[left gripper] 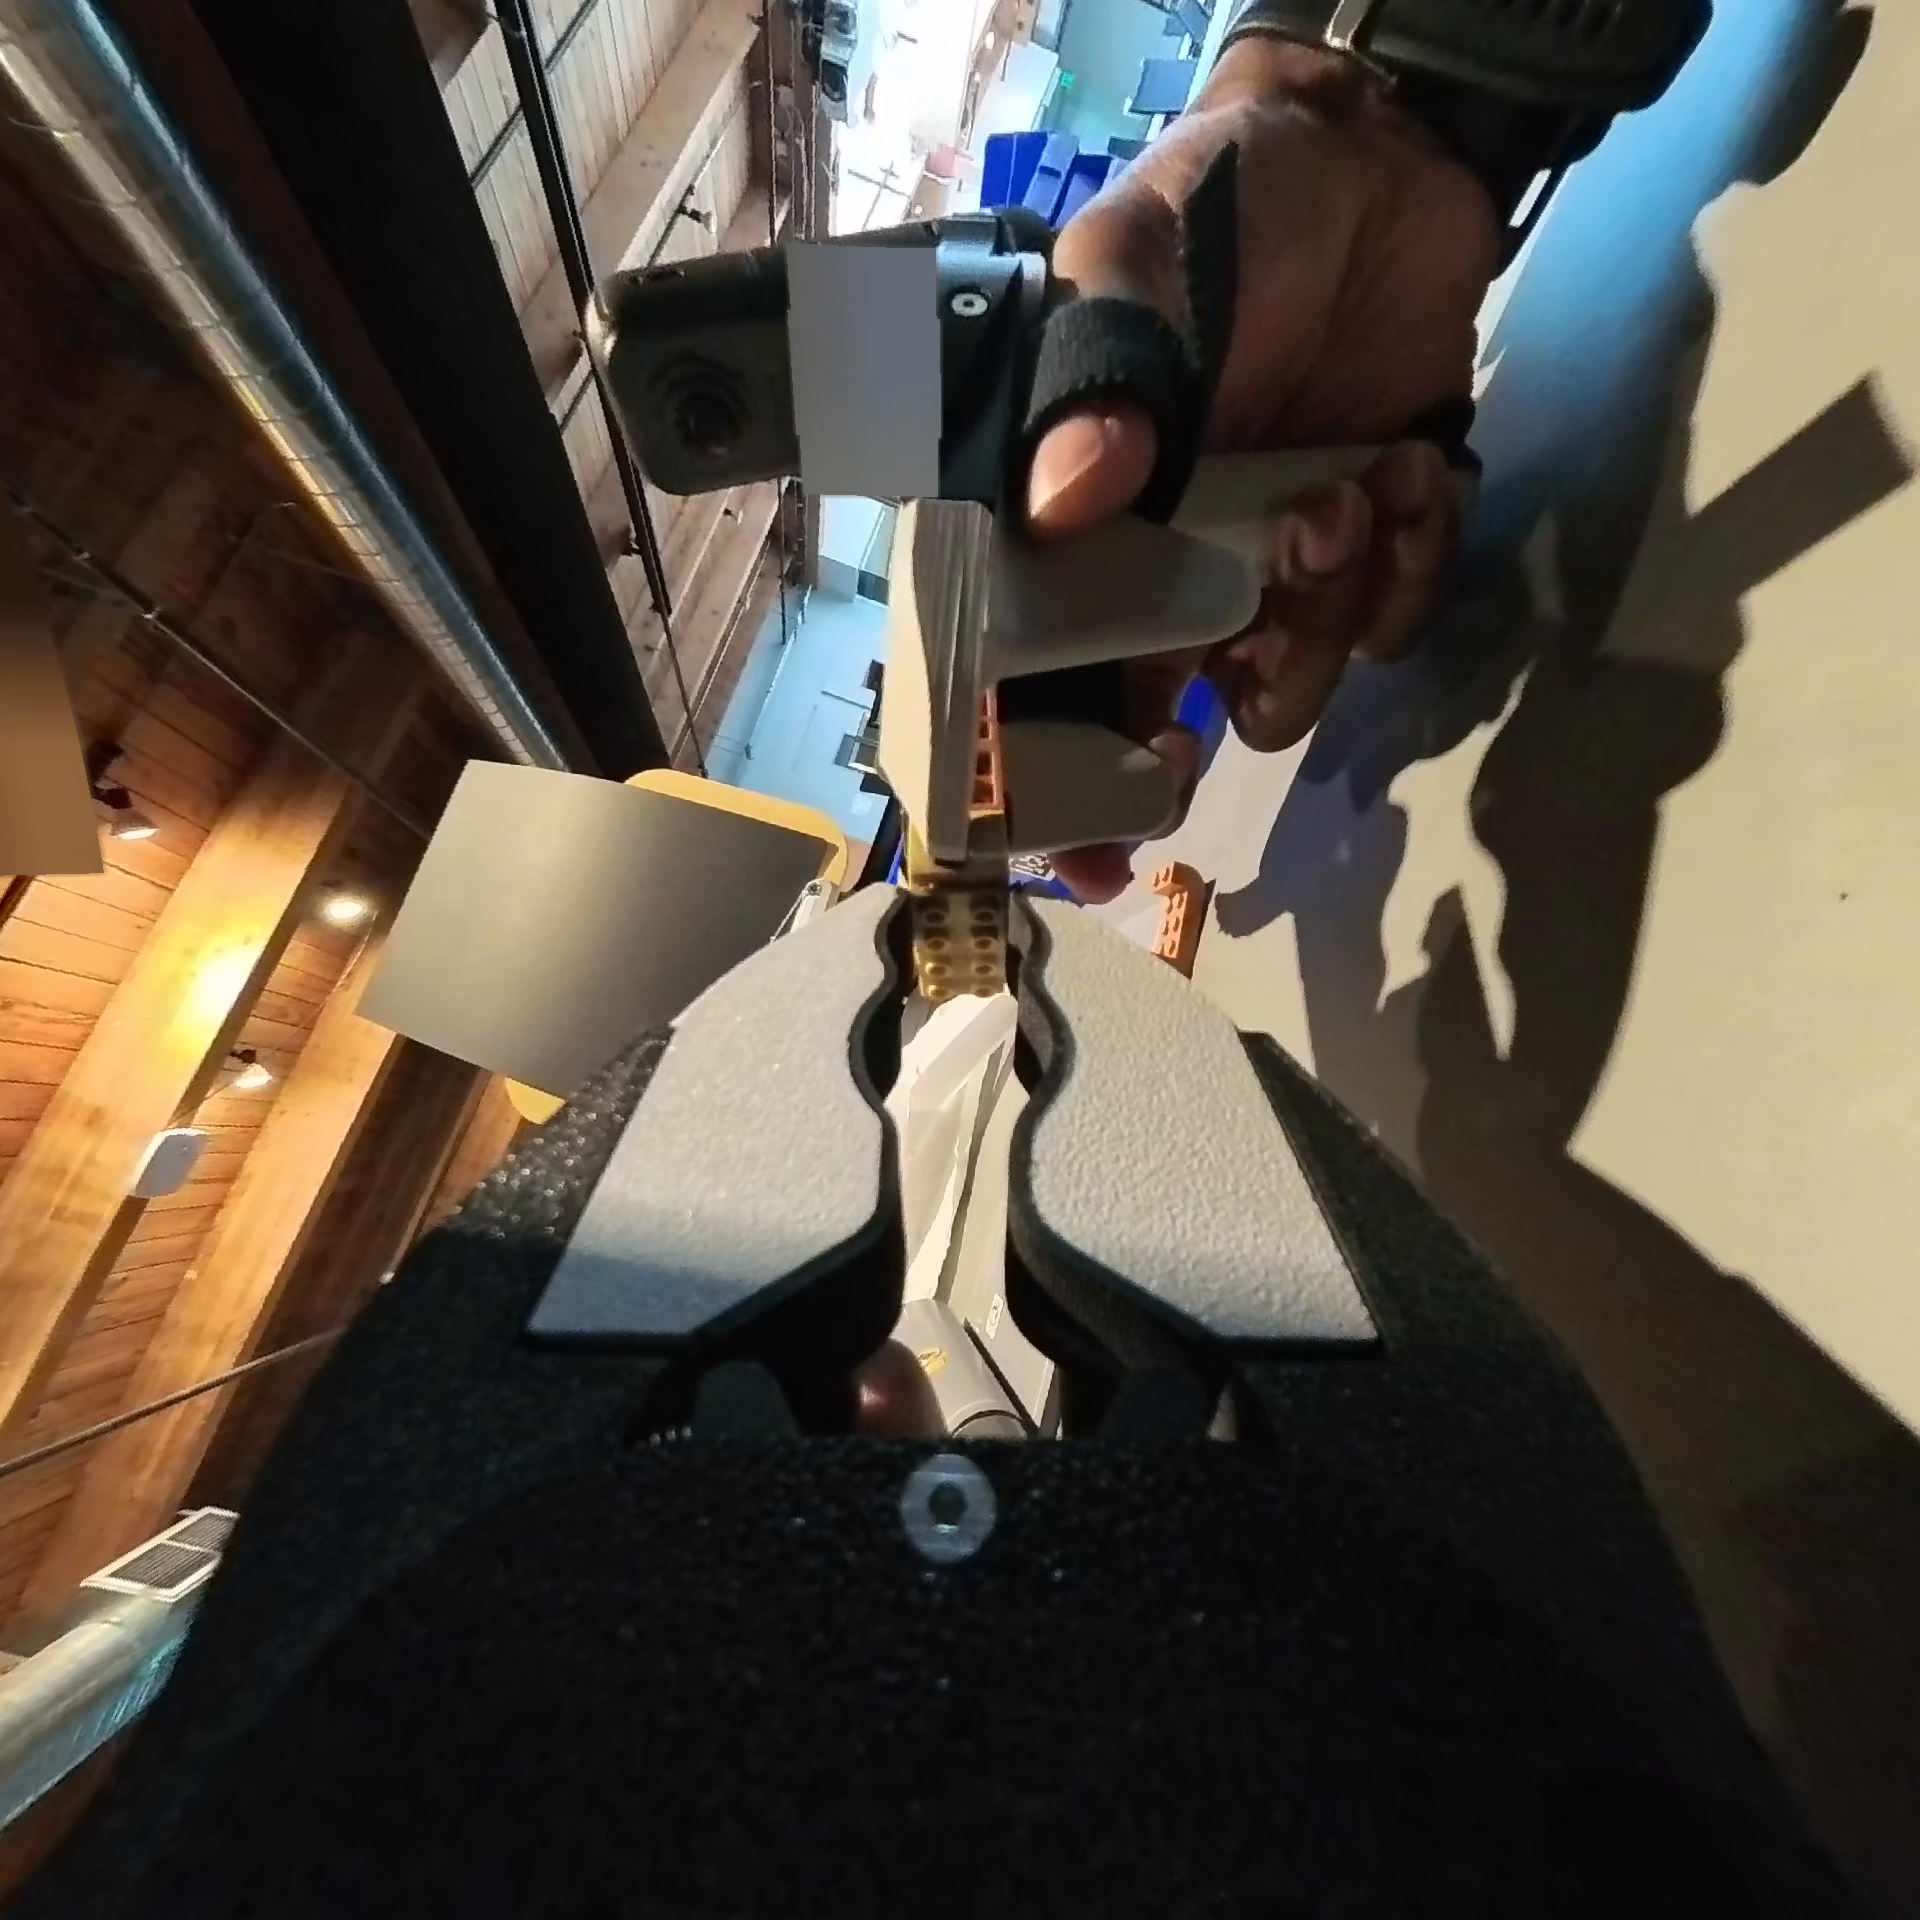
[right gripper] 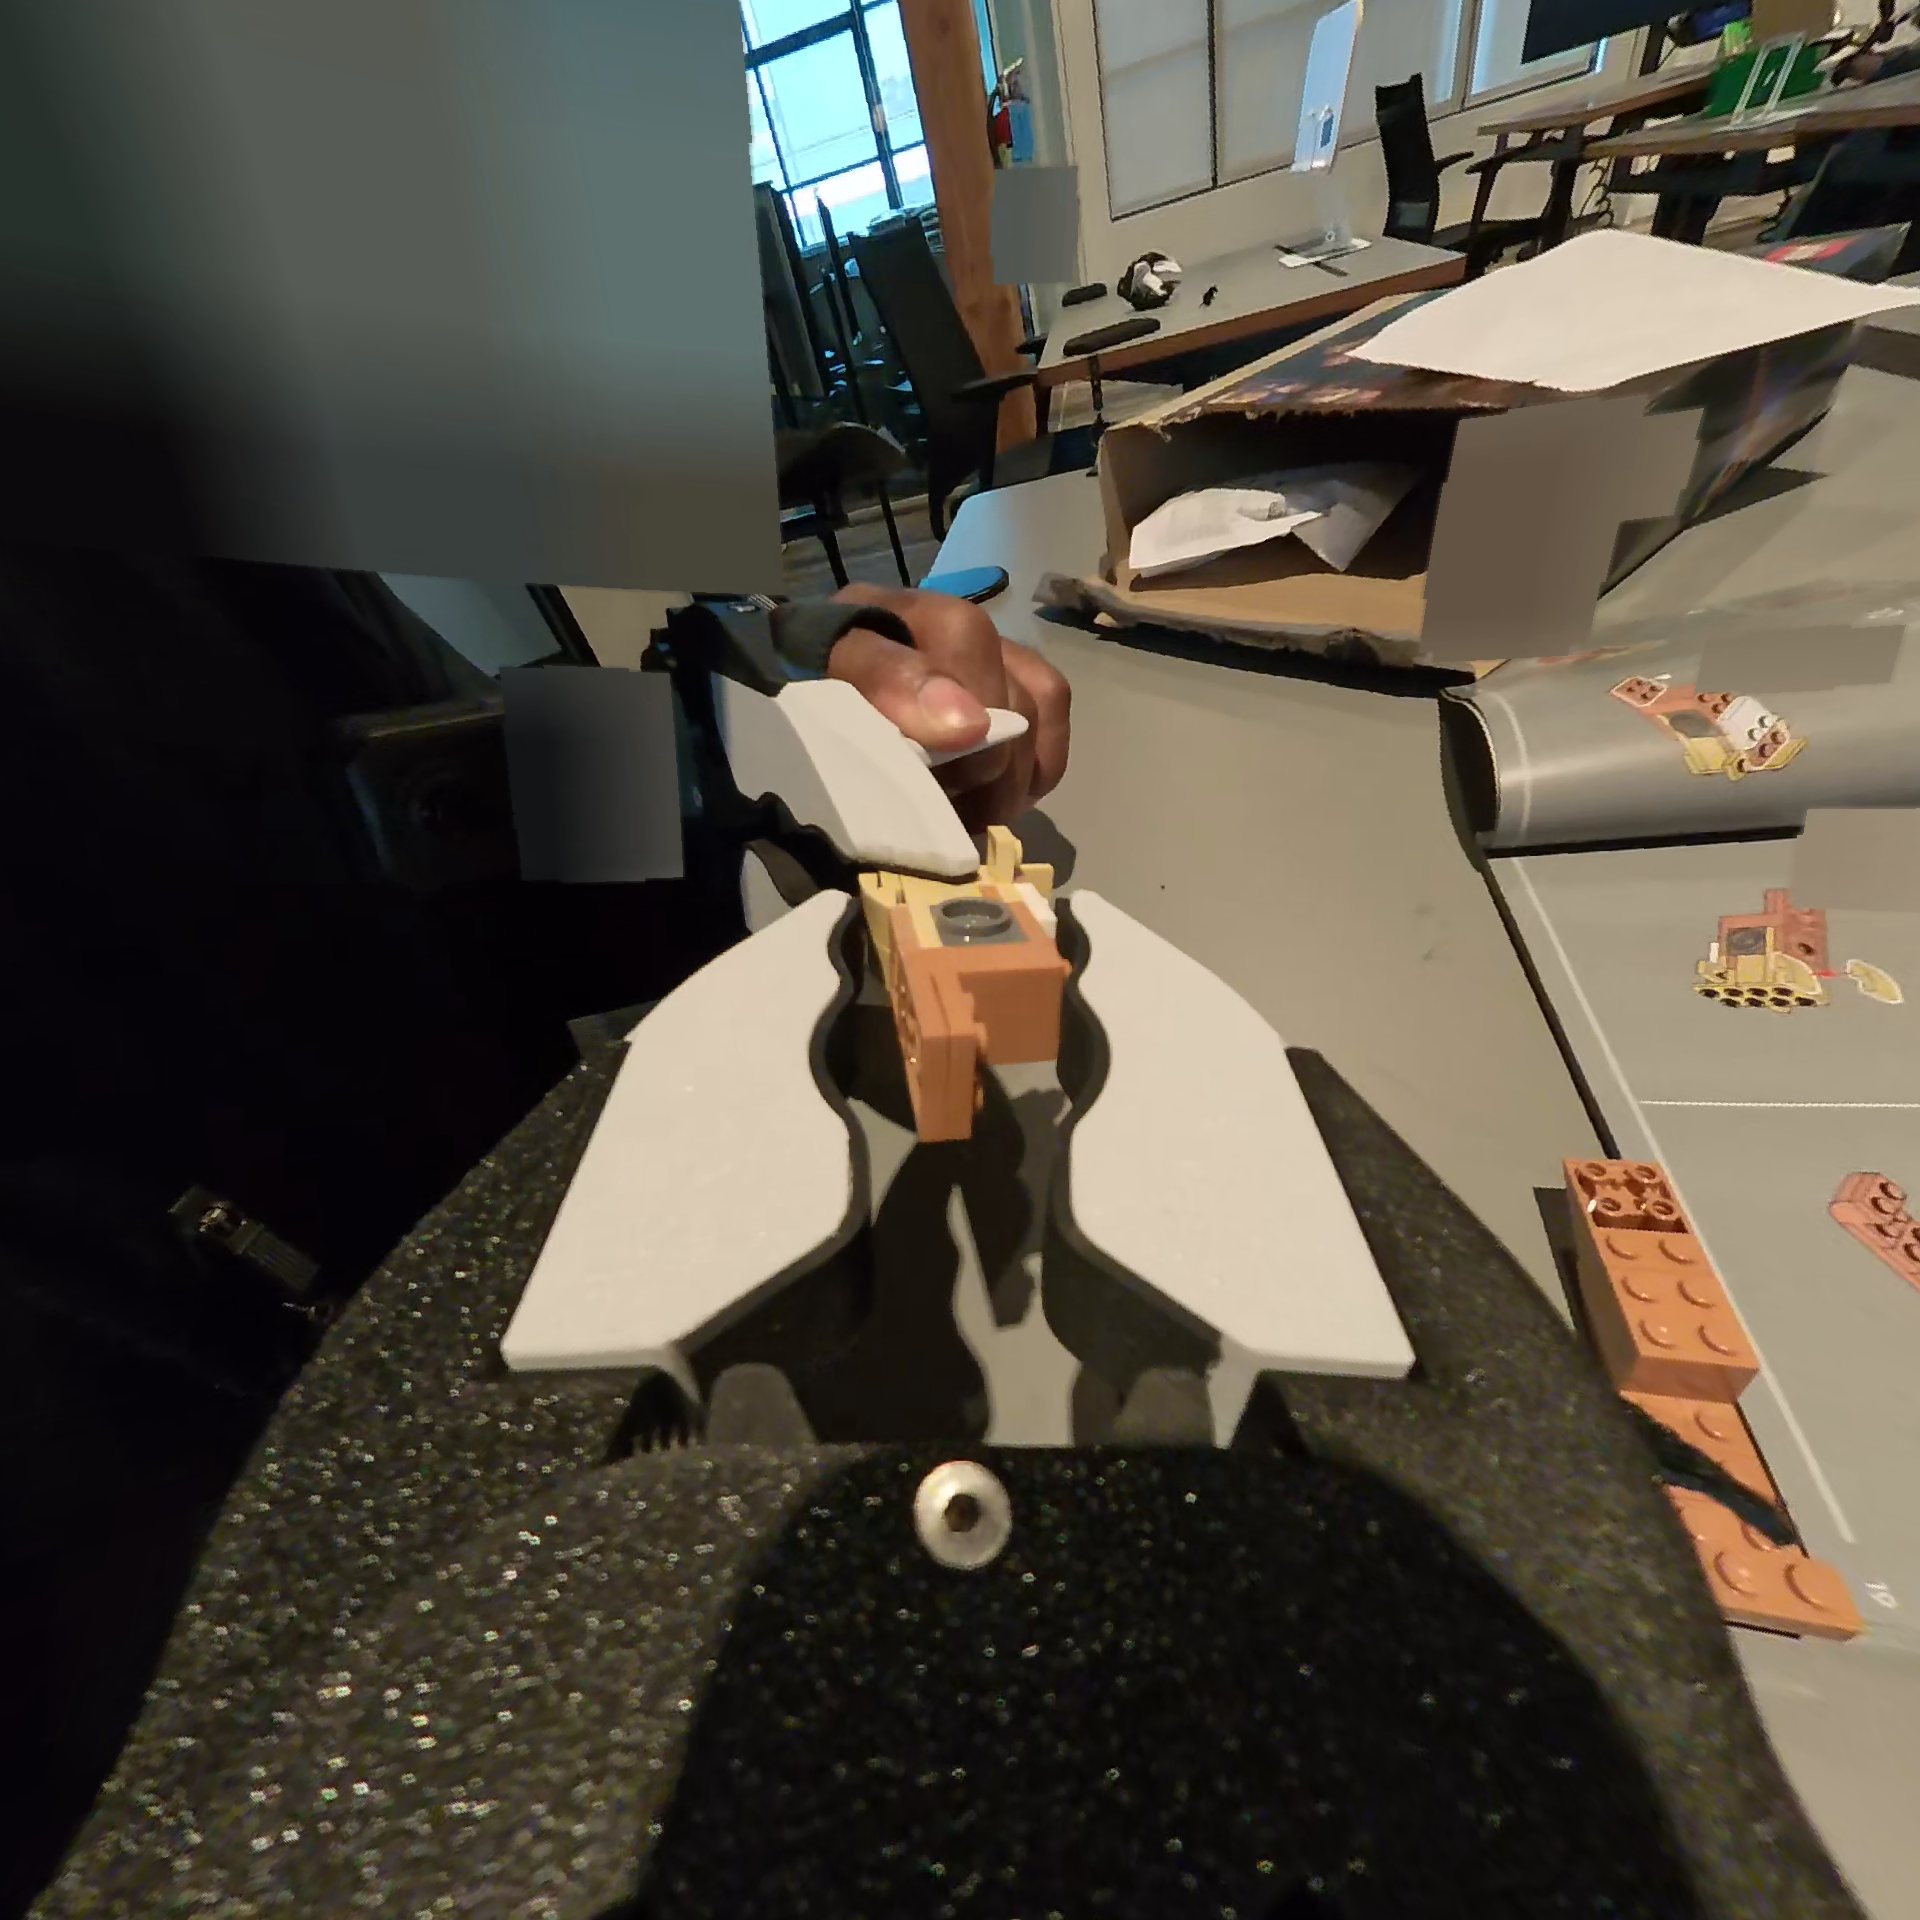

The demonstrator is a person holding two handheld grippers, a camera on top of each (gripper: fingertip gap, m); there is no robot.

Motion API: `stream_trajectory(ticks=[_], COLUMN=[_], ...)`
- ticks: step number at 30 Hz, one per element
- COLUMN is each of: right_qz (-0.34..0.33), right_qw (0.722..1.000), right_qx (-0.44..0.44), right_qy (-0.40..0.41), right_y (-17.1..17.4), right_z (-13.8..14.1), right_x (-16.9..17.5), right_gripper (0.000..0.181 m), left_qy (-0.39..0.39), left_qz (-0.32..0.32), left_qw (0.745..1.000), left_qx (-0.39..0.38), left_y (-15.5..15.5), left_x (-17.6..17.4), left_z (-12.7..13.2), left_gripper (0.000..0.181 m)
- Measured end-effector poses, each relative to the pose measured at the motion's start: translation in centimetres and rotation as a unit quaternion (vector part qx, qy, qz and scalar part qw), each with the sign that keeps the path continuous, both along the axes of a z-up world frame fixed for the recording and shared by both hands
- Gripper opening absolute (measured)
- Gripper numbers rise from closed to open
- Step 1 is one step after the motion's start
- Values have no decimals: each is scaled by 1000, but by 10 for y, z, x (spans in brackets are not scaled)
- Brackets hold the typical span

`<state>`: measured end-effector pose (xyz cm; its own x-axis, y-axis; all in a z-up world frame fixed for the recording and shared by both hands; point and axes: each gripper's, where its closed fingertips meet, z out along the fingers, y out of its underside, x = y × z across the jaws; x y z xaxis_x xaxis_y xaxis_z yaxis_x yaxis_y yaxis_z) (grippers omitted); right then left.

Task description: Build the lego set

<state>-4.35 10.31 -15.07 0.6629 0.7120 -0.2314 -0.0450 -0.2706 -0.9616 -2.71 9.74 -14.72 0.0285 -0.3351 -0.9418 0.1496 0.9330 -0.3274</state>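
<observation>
Office benches and chairs stretch behind the grey bench [right gripper: 1299, 831], where a torn box [right gripper: 1299, 520], a manual [right gripper: 1662, 987] and a loose brown brick [right gripper: 1652, 1299] lie. Held above it, the right gripper [right gripper: 961, 971] has its fingers closed on the brown-and-tan model [right gripper: 982, 997], while the left gripper [left gripper: 961, 935] seems to pinch the model's tan end [left gripper: 958, 940], though that view is cramped. Opposed squeezing or a twist could pop the sub-assembly apart or let it slip and drop.
</observation>
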Motion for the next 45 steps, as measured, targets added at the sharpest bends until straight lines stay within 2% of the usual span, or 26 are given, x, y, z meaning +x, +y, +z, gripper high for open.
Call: stream_trajectory(ticks=[14,23,27,30,33,36,39,42,45], right_qz=[21,15,2,-8,-11,-5,1,5,11], right_qw=[999,1000,1000,998,993,988,985,985,986], right_qx=[-15,2,24,53,106,139,157,162,161], right_qy=[39,23,19,26,45,65,66,54,44], right_y=[-3,-4,-2,-1,-4,-8,-9,-9,-9], right_z=[3,6,11,20,35,43,45,42,39], right_x=[0,2,8,11,13,13,10,8,4], right_gripper=[32,32,32,32,32,32,32,32,32], left_qy=[0,-7,1,13,62,124,171,191,194], left_qz=[-12,-16,-27,-47,-102,-169,-206,-224,-216], left_qw=[1000,1000,997,989,952,880,820,793,792], left_qx=[-12,-21,-65,-137,-280,-426,-506,-534,-537], left_y=[-3,-3,2,8,10,5,-2,-8,-8], left_x=[-2,-2,-3,-6,-8,-9,-8,-9,-7], left_z=[2,4,6,13,19,26,28,29,27], left_gripper=[17,16,19,23,27,35,45,49,49])
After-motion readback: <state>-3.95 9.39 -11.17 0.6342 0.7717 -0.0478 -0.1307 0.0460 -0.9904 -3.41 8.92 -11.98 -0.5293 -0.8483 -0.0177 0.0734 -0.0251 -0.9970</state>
